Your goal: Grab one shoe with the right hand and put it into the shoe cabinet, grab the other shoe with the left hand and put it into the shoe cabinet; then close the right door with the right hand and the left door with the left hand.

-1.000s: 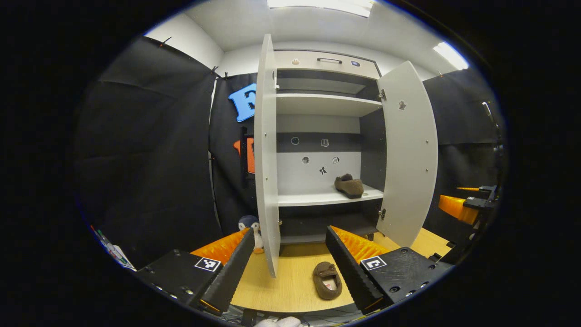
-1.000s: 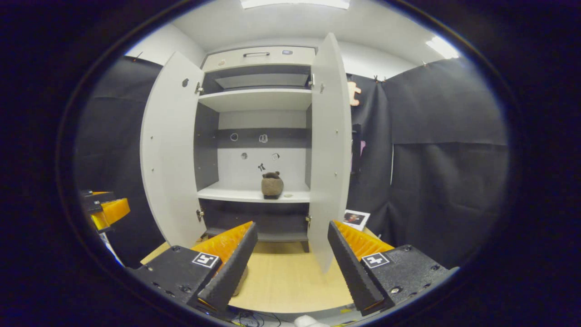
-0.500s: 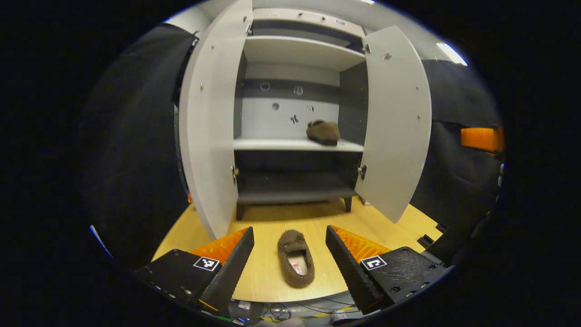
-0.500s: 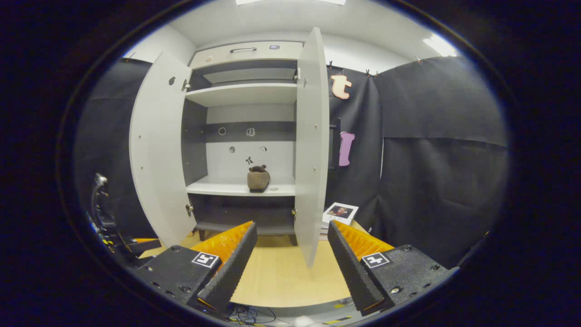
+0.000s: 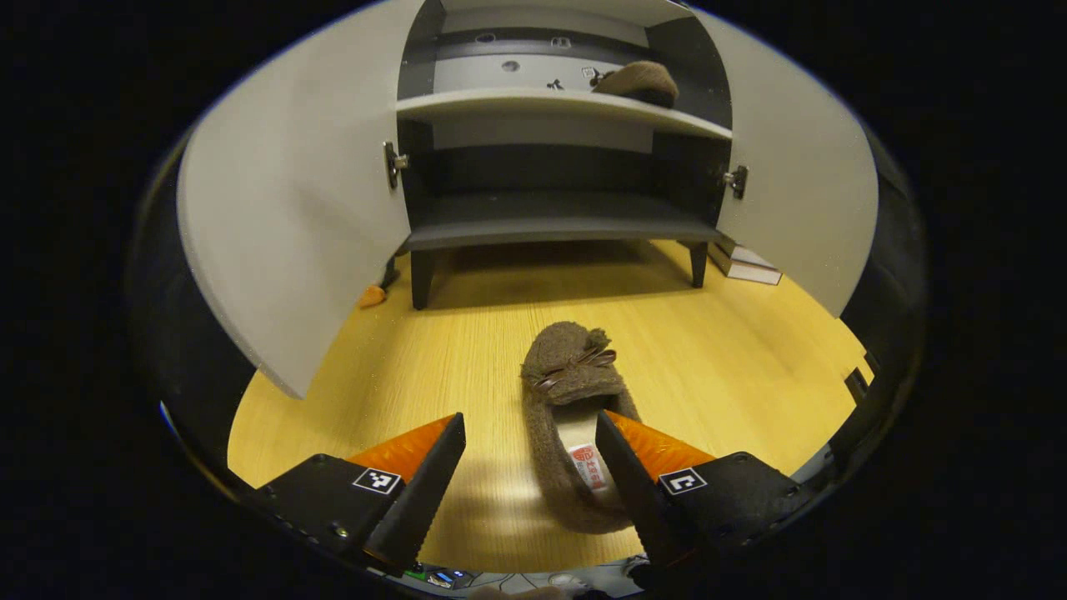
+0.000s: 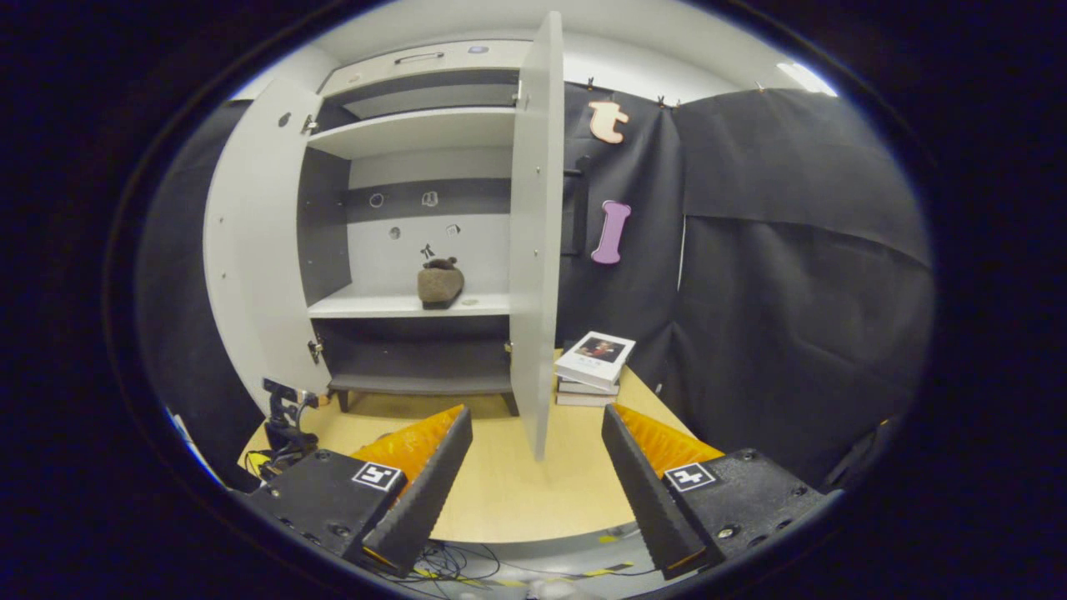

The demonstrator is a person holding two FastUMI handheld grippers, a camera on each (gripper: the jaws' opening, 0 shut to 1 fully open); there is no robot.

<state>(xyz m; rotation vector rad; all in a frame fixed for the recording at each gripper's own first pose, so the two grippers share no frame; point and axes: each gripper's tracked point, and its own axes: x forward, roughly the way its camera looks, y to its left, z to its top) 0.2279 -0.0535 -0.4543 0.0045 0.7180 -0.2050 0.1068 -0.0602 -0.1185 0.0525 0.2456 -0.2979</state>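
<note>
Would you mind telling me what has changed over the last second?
The left gripper has dropped and closed in on the shoe on the table; its jaws, open, now straddle the shoe without gripping it. The right gripper has swung right, bringing a stack of books into sight. Unchanged: the other shoe on the shelf, both cabinet doors open, right gripper open and empty.

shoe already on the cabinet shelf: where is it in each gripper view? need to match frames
Left gripper view: shoe on the shelf sits at top centre-right, on the pale shelf's right end.
Right gripper view: shoe on the shelf sits left of centre, mid-height, near the shelf's right end beside the open right door.
Shared landmark: the pale shelf that it rests on.
</note>
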